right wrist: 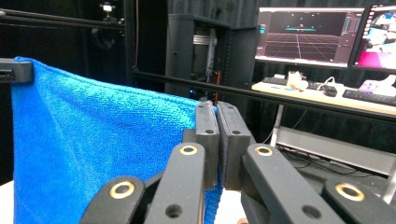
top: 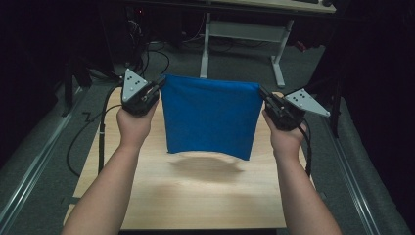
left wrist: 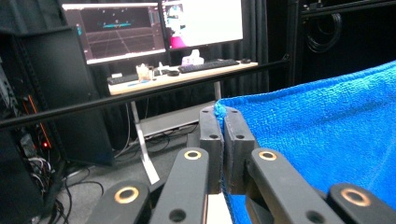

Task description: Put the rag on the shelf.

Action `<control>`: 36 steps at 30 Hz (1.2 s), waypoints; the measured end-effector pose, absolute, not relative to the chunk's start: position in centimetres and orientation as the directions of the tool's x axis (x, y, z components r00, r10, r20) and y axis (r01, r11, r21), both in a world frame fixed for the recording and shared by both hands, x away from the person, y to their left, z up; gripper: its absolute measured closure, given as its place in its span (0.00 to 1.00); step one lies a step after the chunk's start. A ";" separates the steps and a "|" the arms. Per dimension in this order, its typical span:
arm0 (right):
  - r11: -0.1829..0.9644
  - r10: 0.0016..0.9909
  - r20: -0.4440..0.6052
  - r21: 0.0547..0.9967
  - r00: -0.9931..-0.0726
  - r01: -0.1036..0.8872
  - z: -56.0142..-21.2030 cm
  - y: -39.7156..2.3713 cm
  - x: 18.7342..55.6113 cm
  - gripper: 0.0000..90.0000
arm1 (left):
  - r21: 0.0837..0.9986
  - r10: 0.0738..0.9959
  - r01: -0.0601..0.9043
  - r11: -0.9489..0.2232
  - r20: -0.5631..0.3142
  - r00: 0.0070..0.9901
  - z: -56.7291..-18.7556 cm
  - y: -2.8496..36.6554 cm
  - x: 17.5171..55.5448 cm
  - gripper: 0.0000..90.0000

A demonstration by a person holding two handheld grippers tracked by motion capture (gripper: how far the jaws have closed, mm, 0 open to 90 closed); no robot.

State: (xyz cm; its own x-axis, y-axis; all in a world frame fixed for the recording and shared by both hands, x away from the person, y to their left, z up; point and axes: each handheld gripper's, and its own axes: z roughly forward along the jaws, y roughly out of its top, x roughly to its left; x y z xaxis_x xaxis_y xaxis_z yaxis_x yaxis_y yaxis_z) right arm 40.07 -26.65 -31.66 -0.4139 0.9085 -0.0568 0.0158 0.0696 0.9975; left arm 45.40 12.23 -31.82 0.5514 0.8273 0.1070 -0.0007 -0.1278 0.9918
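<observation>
A blue towel [top: 210,115] hangs spread out above the wooden table [top: 195,200], stretched between both grippers. My left gripper [top: 160,87] is shut on the towel's upper left corner. My right gripper [top: 263,93] is shut on its upper right corner. In the left gripper view the jaws pinch the towel [left wrist: 327,135] corner at my left gripper's tips [left wrist: 223,112]. In the right gripper view my right gripper [right wrist: 215,108] clamps the towel [right wrist: 102,149] edge, and the other gripper's jaw [right wrist: 14,70] holds the far corner. The towel's lower edge hangs free above its shadow.
A white-legged desk [top: 244,34] stands beyond the table's far edge, with monitors [left wrist: 154,28] and a keyboard [left wrist: 208,66] on it. Cables [top: 90,132] trail over the grey floor at the left. Dark racks [right wrist: 205,51] stand around.
</observation>
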 end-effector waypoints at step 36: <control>0.162 0.925 -0.040 0.942 -0.378 0.295 -38.6 -25.8 49.4 0.98 | 0.914 0.836 0.318 -0.251 0.039 0.548 -39.9 11.5 52.7 0.98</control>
State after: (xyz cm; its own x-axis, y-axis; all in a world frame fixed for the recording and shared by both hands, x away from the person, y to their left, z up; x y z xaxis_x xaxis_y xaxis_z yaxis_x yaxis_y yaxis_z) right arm 49.39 -25.83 -38.55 -0.3783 0.9248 -0.0404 0.2947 0.1617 0.9418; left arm 52.70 11.48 -39.86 0.5477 0.8357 0.0388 0.3178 -0.2507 0.9144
